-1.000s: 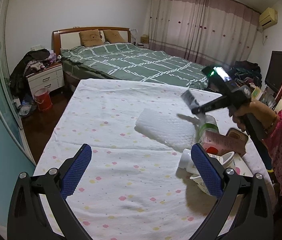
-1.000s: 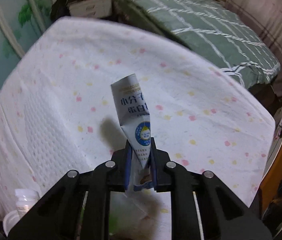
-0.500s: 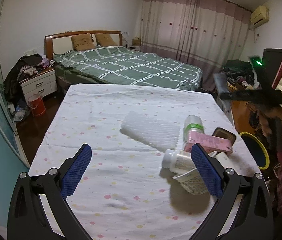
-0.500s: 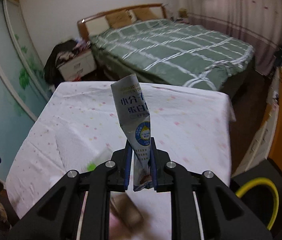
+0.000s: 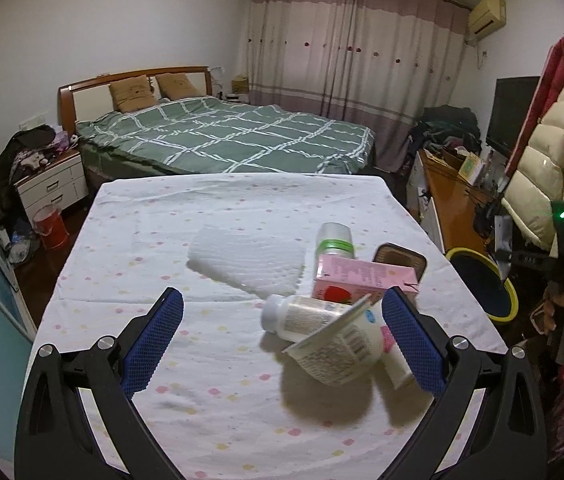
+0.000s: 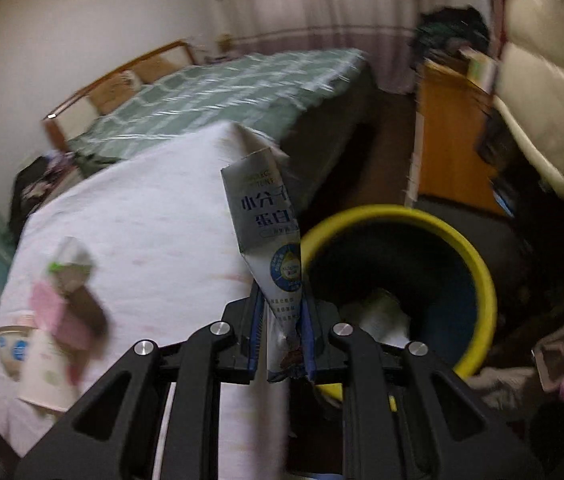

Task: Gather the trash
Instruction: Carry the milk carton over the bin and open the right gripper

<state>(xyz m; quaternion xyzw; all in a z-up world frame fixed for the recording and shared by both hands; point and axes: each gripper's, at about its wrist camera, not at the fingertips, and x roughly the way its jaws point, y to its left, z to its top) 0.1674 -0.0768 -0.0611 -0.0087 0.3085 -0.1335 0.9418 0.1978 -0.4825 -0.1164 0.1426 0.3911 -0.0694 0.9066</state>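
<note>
My right gripper [image 6: 282, 316] is shut on a flattened grey-white milk carton [image 6: 268, 220] and holds it beside the table's right edge, just left of the yellow-rimmed trash bin [image 6: 477, 264] on the floor. The right gripper [image 5: 505, 248] and the bin [image 5: 511, 300] also show in the left wrist view. My left gripper [image 5: 282, 340] is open above the table, with a tipped yogurt cup [image 5: 341, 352], a lying white bottle [image 5: 297, 316] and a pink carton [image 5: 361, 280] between its fingers.
The table [image 5: 162, 220] has a spotted white cloth. On it lie a white foam sheet [image 5: 246, 260], a green-banded bottle [image 5: 335, 236] and a brown tray [image 5: 399, 258]. A green bed [image 5: 222, 140] stands behind, an orange cabinet [image 5: 453, 200] to the right.
My right gripper has swung with the carton from over the table to the right, down beside the trash bin. My left gripper stays open and has shifted slightly over the table.
</note>
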